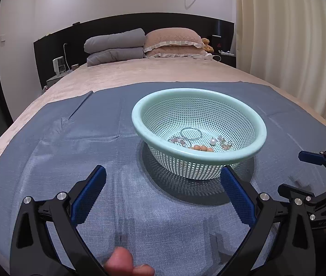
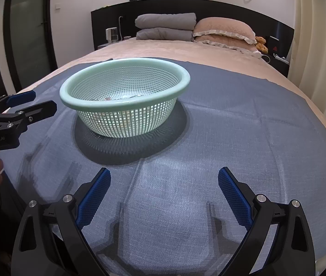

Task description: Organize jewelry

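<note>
A mint-green perforated basket (image 1: 140, 124) stands on a blue-grey cloth (image 1: 71, 142) on the bed. Inside it lie a thin ring bangle (image 1: 191, 133), a bead bracelet (image 1: 203, 148), a white pearl (image 1: 213, 141) and other small jewelry pieces. My left gripper (image 1: 163, 179) is open and empty, just in front of the basket. My right gripper (image 2: 164, 181) is open and empty, in front and to the right of the basket (image 2: 181, 85). In the right wrist view the left gripper (image 2: 32, 102) shows at the left edge, and the jewelry is mostly hidden by the basket's rim.
The cloth (image 2: 255, 126) covers the near end of a beige bed (image 1: 140, 73). Grey folded quilts (image 1: 114, 46), pink pillows (image 1: 174, 41) and a teddy bear (image 1: 207, 44) lie by the black headboard. Cream curtains (image 1: 289, 34) hang at the right.
</note>
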